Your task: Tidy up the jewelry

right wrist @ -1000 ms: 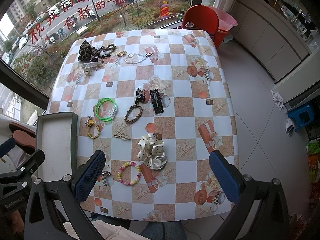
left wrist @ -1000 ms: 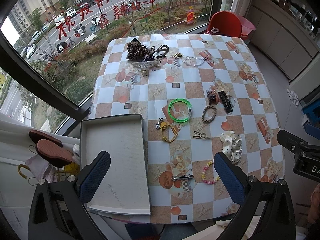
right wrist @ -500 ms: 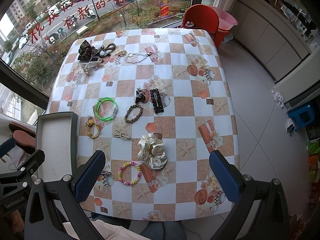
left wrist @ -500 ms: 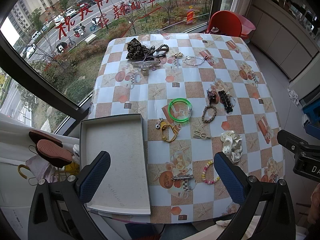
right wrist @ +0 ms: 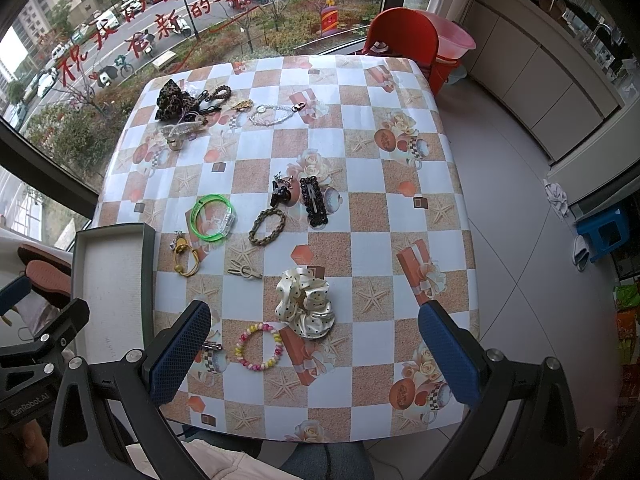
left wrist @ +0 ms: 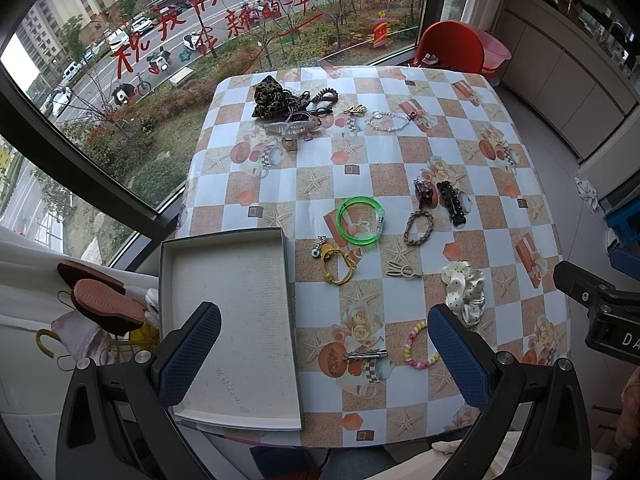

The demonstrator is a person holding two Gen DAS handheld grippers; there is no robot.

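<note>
2 claws, left claw (left wrist: pixel 324 354) and right claw (right wrist: pixel 314 350), hang spread above scattered jewelry, gripping nothing.

tray (left wrist: pixel 228 300) 1 | scrunchies (right wrist: pixel 306 304) 2 | bracelets (right wrist: pixel 211 216) 4 | hair clips (right wrist: pixel 314 200) 5

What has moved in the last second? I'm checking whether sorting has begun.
Nothing has visibly changed. Both grippers, left and right, still hover open and empty above the near table edge. The tray stays empty, and the green bangle, beaded bracelet and cream scrunchie lie where they were.
</note>
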